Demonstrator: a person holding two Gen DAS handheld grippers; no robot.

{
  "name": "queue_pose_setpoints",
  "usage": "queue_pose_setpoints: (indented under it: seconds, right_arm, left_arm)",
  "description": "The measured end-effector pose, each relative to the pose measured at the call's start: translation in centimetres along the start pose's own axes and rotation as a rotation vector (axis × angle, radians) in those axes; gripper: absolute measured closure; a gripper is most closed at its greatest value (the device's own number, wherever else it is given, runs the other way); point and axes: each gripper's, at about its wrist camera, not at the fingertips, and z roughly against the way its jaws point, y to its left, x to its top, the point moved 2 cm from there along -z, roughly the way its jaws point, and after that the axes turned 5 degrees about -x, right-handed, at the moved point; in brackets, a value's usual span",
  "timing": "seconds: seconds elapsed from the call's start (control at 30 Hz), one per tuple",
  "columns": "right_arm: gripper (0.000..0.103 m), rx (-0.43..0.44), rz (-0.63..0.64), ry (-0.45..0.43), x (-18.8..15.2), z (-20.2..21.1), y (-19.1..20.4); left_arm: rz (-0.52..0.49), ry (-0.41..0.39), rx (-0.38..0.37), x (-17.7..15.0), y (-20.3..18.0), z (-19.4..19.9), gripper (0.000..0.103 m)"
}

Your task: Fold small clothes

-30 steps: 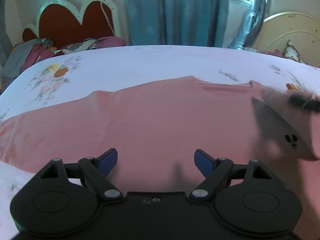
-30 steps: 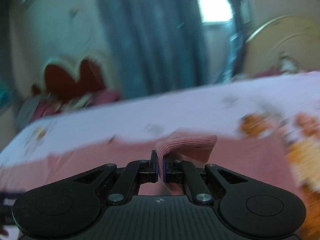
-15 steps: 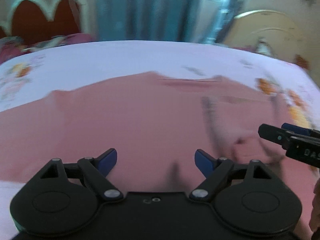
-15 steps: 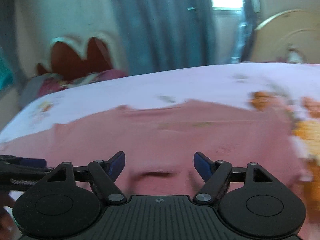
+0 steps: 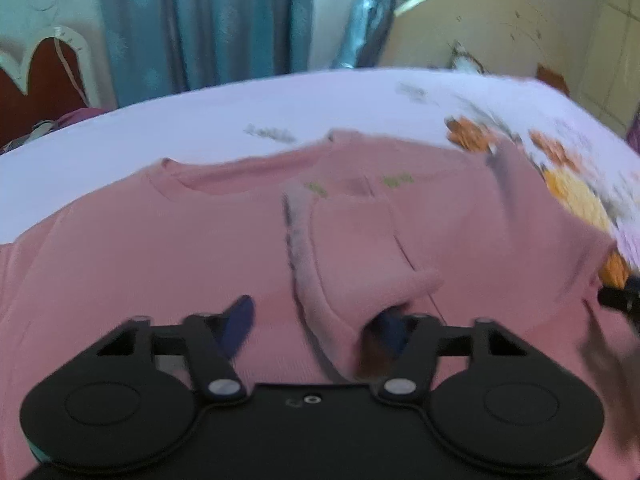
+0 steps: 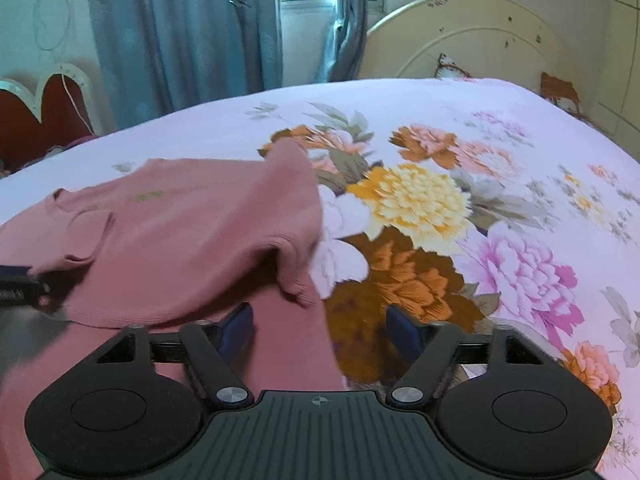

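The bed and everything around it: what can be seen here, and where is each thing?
pink top: one, pink, spread on the bed, a sleeve folded across it
bedsheet: one, pale lilac with orange, yellow and pink flowers, covering the bed
curtains: teal, at the window behind the bed
headboard: one, cream, far right
red chair back: one, red with pale trim, far left
left gripper: black with blue pads, closing in around the folded sleeve's edge
right gripper: black with blue pads, jaws apart over the top's right edge, closing in

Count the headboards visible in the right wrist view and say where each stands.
2: a cream headboard behind the bed, right; a red scalloped headboard at far left, partly cut off.
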Motion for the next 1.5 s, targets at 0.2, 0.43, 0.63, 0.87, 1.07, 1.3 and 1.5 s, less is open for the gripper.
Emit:
queue_pose_setpoints:
  seconds: [0.2,0.43,0.63,0.87,1.07,1.3,1.5]
  right_arm:
    - [0.056,0.020,-0.033,0.016,1.1,-2.3,0.3]
    - [0.093,0.023,-0.031,0.018,2.4,-4.0,1.5]
    - [0.095,0.004,-0.074,0.003,2.0,-3.5,0.4]
    - [0.095,0.022,-0.052,0.059,1.3,-2.5,-0.1]
    - [0.093,0.033,-0.101,0.047,1.1,0.4,-1.9]
    - [0.037,0.033,-0.091,-0.026,4.9,-0.9,-1.5]
    - [0.038,0.083,-0.082,0.027,7.8,-6.8,0.6]
  left_arm:
    - [0.108,-0.061,-0.049,1.3,2.5,1.0,0.095]
    - [0.160,-0.204,-0.044,2.2,5.2,4.7,0.096]
    - [0.189,-0.189,0.033,0.4,7.8,5.0,0.095]
    - [0.249,-0.091,0.039,-1.5,8.3,3.1,0.076]
    - [0.331,-0.110,-0.034,-0.5,10.1,3.2,0.023]
    - [0.373,-0.111,-0.027,-0.1,10.7,0.2,0.062]
    - [0.303,-0.151,0.007,-1.0,10.4,1.2,0.096]
